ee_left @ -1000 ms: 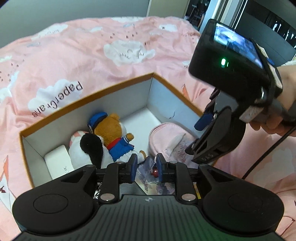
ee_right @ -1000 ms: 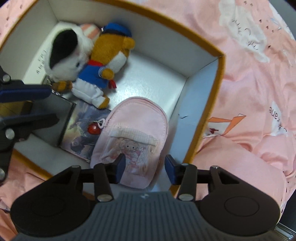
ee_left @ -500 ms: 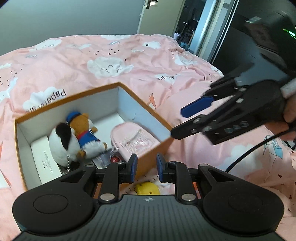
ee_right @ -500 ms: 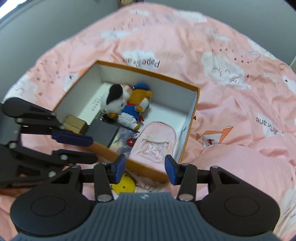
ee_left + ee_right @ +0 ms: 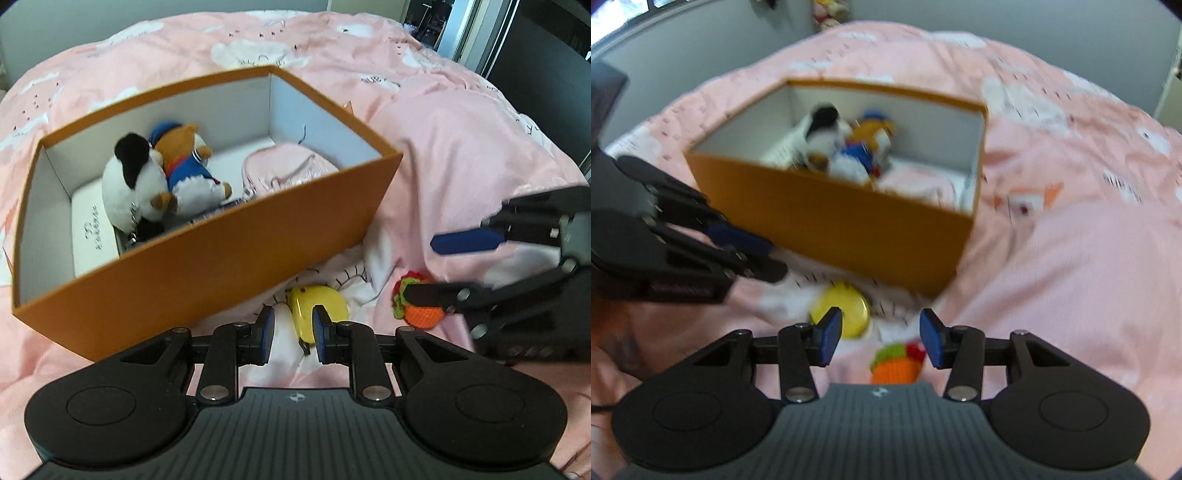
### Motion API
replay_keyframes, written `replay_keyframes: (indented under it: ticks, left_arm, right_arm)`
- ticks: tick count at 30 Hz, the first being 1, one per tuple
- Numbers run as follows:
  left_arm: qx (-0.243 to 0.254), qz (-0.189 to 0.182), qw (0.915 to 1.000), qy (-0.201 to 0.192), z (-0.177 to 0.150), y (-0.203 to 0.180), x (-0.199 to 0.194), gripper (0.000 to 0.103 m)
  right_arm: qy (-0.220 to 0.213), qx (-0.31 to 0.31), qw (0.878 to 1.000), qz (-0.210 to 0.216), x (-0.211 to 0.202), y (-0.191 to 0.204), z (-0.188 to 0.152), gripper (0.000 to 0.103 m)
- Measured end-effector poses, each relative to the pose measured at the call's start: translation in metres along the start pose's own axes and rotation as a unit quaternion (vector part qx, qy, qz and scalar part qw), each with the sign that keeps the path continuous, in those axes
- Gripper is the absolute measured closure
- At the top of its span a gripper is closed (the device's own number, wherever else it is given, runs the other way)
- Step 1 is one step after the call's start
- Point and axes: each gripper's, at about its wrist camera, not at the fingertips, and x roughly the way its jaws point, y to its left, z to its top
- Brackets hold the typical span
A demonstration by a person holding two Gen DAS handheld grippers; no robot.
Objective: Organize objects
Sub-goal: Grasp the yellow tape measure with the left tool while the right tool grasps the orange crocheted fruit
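Hovering above the bed [image 5: 461, 155], both claws gape with nothing held: left claw [image 5: 291, 332] narrowly, yellow object [image 5: 321, 302] just beyond; right claw [image 5: 879, 338] wider, crocheted orange toy [image 5: 895, 365] beneath. Orange box [image 5: 229, 254] lies farther.

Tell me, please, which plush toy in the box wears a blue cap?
The brown bear, dressed in blue; the black-and-white plush beside it has no cap.
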Motion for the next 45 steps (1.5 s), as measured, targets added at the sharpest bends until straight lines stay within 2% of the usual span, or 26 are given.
replay_keyframes:
  ticks: [3, 11, 20, 28, 30, 32, 35, 37, 39, 42, 45]
  left_arm:
    - [-0.001, -0.001, 1.0, 0.007, -0.003, -0.001, 0.004, 0.079]
    - [0.001, -0.007, 0.9999, 0.014, -0.005, -0.004, 0.006, 0.079]
    - [-0.003, -0.045, 0.9989, 0.011, -0.005, -0.003, 0.008, 0.078]
    - [0.0, -0.053, 0.9985, 0.01, -0.002, -0.004, 0.02, 0.068]
    - [0.009, -0.051, 0.9986, 0.011, -0.002, -0.005, 0.023, 0.062]
    - [0.02, -0.052, 0.9984, 0.007, -0.003, -0.007, 0.026, 0.057]
    - [0.04, -0.043, 0.9982, 0.01, -0.004, -0.012, 0.035, 0.056]
    - [0.045, -0.037, 0.9982, 0.014, -0.004, -0.015, 0.043, 0.056]
    - [0.039, -0.037, 0.9984, 0.018, -0.003, -0.017, 0.051, 0.056]
    - [0.027, -0.032, 0.9988, 0.025, -0.003, -0.018, 0.066, 0.052]
    - [0.023, -0.016, 0.9993, 0.026, -0.004, -0.022, 0.077, 0.047]
  right_arm:
    - [0.011, 0.006, 1.0, -0.02, 0.011, 0.002, -0.013, 0.054]
    - [0.018, 0.032, 0.999, -0.026, 0.022, -0.004, -0.027, 0.054]
    - [0.036, 0.052, 0.997, -0.035, 0.033, -0.012, -0.037, 0.054]
    - [0.049, 0.043, 0.997, -0.042, 0.045, -0.012, -0.04, 0.058]
    - [0.036, 0.043, 0.998, -0.04, 0.039, -0.011, -0.039, 0.059]
    - [0.001, 0.049, 0.999, -0.018, 0.024, -0.012, -0.036, 0.059]
    - [-0.049, 0.042, 0.998, 0.023, 0.005, -0.011, -0.027, 0.06]
    - [-0.058, 0.054, 0.996, 0.044, 0.005, -0.014, -0.023, 0.06]
    - [-0.053, 0.091, 0.993, 0.061, 0.013, -0.027, -0.023, 0.06]
    - [-0.026, 0.14, 0.989, 0.046, 0.028, -0.046, -0.025, 0.06]
    - [0.007, 0.139, 0.99, 0.026, 0.038, -0.05, -0.028, 0.06]
